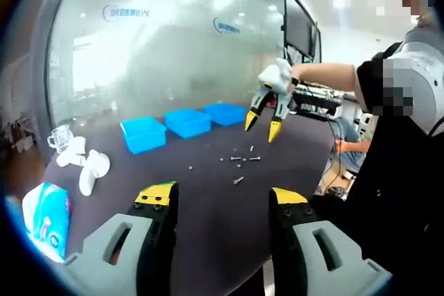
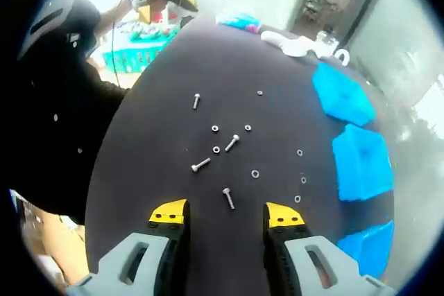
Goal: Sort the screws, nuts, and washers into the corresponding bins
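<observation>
Screws (image 2: 228,198) and washers (image 2: 255,173) lie on the tabletop (image 2: 152,123). The blue bins (image 2: 361,161) look empty. Both hand-held grippers (image 2: 227,214) (image 1: 220,200) are open, holding nothing.

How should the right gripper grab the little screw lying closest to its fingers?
Probably from straight above, pinching the thin shaft of the screw near its middle. It lies flat on the dark table, so nothing sticks up to hold. The right gripper is open just before it; the fingers should close across the shaft, not along it.
</observation>
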